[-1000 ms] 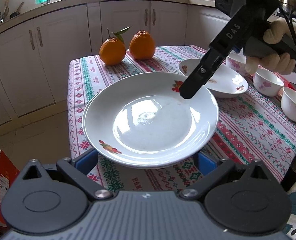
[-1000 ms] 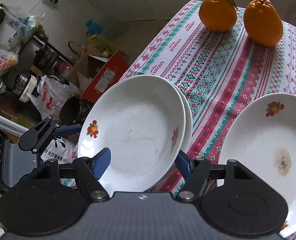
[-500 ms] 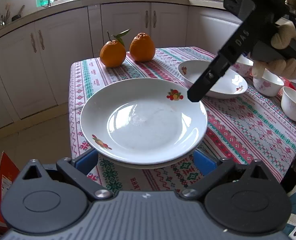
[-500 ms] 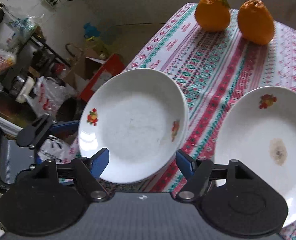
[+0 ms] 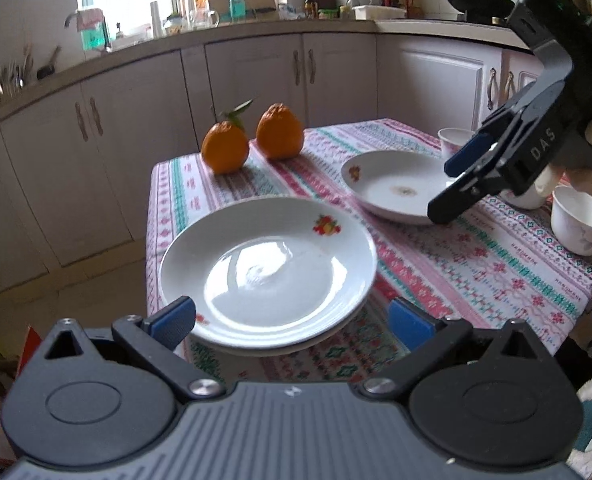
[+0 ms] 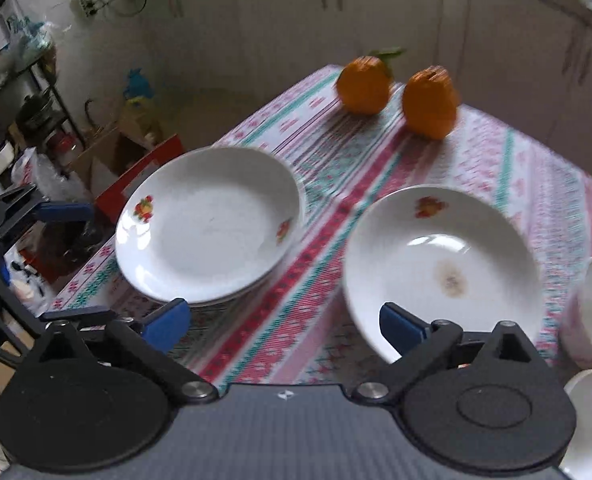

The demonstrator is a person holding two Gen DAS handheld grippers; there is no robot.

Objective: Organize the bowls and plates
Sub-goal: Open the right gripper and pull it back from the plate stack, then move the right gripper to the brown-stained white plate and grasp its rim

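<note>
Left wrist view: the left tool [image 5: 291,320] hangs with its blue pads spread wide to either side of the stack [image 5: 267,276], two plates nested at the table's near corner, the pads clear of the rim and pressing on nothing. Nesting the plates frees cloth and makes one pile, though that pile sits close to the table [image 5: 476,264] edge, its near rim apparently overhanging the drop to the floor, so any nudge from this side looks risky. Further right, the lone plate [image 5: 396,188] lies flat mid-table, a brown stain in its well, likely next for stacking. Between pile and plate runs a bare strip of patterned cloth, room enough to slide or lift across. Behind, two oranges [image 5: 251,144] stand together near the far edge, out of the way. At right, the right tool [image 5: 452,188], jaws opening and empty, hovers over the lone plate's right rim, with small bowls [image 5: 580,224] crowding that end.
</note>
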